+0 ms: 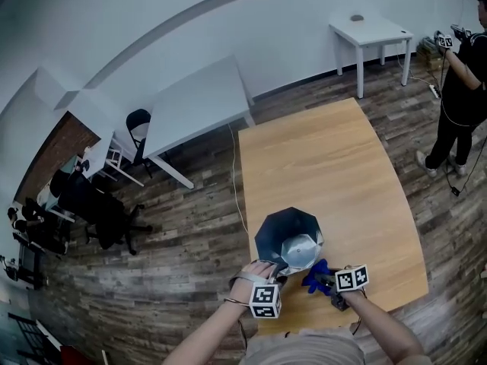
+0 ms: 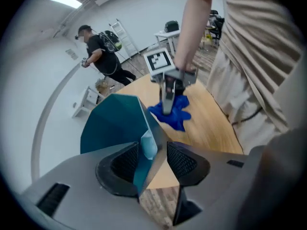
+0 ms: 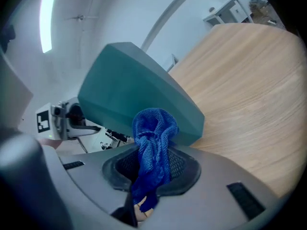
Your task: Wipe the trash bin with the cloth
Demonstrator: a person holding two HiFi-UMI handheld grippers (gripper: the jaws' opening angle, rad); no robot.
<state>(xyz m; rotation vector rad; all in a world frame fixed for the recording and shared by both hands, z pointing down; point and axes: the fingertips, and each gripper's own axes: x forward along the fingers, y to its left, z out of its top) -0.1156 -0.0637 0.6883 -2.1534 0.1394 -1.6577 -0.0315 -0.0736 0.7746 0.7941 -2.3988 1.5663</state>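
A dark teal trash bin (image 1: 289, 238) stands tilted on the near end of the wooden table (image 1: 327, 158), its metal inside showing. My left gripper (image 1: 278, 268) straddles the bin's near rim. In the left gripper view, the bin wall (image 2: 115, 123) runs between the jaws of the left gripper (image 2: 152, 159); the left pad lies against it and a gap shows at the right pad. My right gripper (image 1: 323, 278) is shut on a blue cloth (image 1: 313, 274) just right of the bin. In the right gripper view, the cloth (image 3: 153, 138) bunches up in the right gripper (image 3: 151, 169), close to the bin's side (image 3: 129, 85).
A large white table (image 1: 198, 105) stands to the left beyond the wooden table, and a small white table (image 1: 373, 33) stands at the back right. A person (image 1: 460, 90) with grippers stands at the far right. Black chairs (image 1: 99, 207) sit at the left. The floor is wood plank.
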